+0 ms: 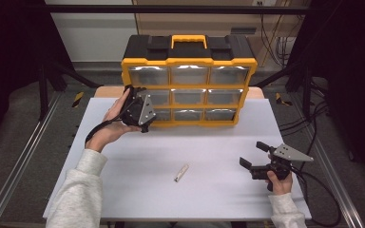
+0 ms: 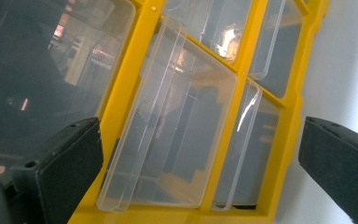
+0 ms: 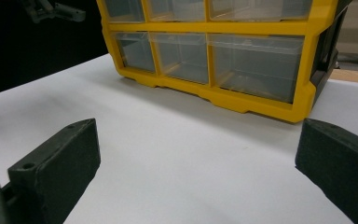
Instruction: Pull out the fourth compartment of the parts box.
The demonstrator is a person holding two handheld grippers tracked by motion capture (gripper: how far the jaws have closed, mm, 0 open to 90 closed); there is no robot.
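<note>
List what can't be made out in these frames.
- Small pale item on the table, high view: too small to identify.
- Lower-left drawers of the organizer, high view: covered by the left gripper.
- Drawer contents, left gripper view: glare on the clear drawer front.
- Right gripper jaws, right gripper view: cut off by the bottom edge.

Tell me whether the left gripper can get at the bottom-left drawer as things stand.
Probably yes: the left gripper is open right at the organizer's bottom-left drawer, with nothing between them.
</note>
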